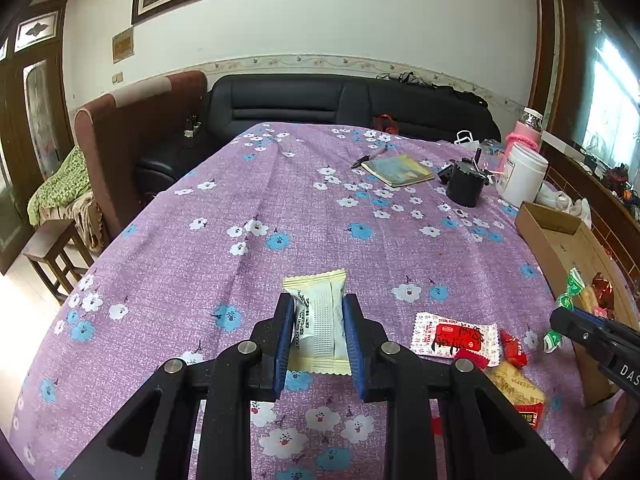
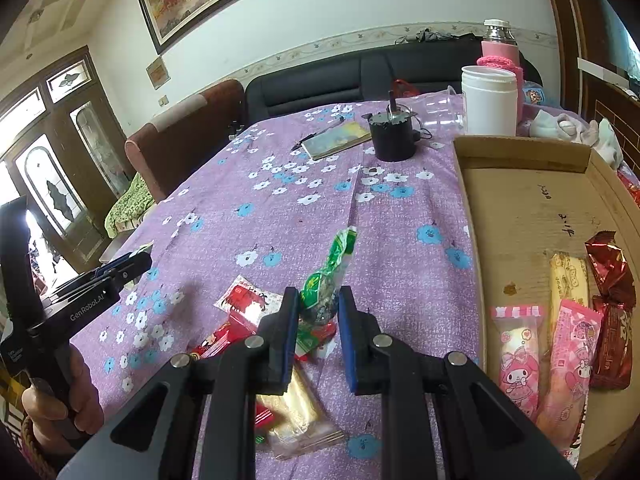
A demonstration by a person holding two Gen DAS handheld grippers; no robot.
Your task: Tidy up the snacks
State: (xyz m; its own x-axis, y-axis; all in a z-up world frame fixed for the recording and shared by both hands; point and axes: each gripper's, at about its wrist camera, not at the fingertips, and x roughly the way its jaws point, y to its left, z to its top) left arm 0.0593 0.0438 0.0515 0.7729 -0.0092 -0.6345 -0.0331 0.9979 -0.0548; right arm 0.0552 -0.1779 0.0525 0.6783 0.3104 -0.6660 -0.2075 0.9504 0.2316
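My left gripper (image 1: 319, 312) is shut on a pale yellow and white snack packet (image 1: 320, 320), held above the purple flowered tablecloth (image 1: 240, 208). My right gripper (image 2: 319, 304) is shut on a green twist-wrapped candy (image 2: 326, 280), whose upper end sticks up past the fingertips. Loose snacks lie on the cloth between the two: a red and white packet (image 1: 456, 338), small red packets (image 1: 514, 350) and a yellow cracker packet (image 2: 298, 412). The flat cardboard box (image 2: 516, 200) on the right holds two pink packets (image 2: 520, 360), a yellow one (image 2: 568, 280) and a dark red one (image 2: 612, 300).
At the far end of the table stand a black pot (image 2: 392, 136), a white jar (image 2: 488, 100), a pink-sleeved bottle (image 2: 500, 46), a notebook (image 2: 338, 140) and a pen (image 2: 316, 134). A dark sofa (image 1: 320, 100) and a brown armchair (image 1: 132, 132) sit beyond. A hand (image 2: 64, 396) grips the left handle.
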